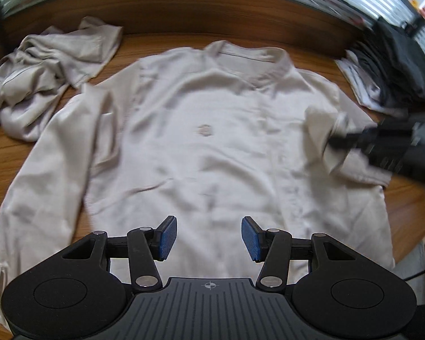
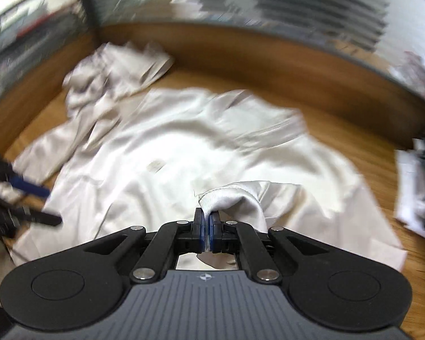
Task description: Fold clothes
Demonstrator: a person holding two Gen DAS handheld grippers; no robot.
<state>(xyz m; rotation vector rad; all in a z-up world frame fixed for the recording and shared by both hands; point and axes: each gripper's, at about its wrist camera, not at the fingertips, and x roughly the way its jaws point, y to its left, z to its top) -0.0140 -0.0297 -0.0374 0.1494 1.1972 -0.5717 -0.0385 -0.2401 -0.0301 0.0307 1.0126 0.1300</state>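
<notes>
Wooden bench [image 1: 144, 45] carries a spread pale shirt [image 1: 201, 147]; left claw [image 1: 209, 238] hovers with fingers apart, right claw [image 2: 206, 232] pinches its sleeve cuff [image 2: 226, 198].

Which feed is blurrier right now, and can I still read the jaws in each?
Right wrist view: heavy motion smear across the pale satin shirt and wooden table, yet the right gripper reads sharp, jaws shut on a fabric edge. Left wrist view: milder blur, the left gripper crisp, jaws open.
</notes>
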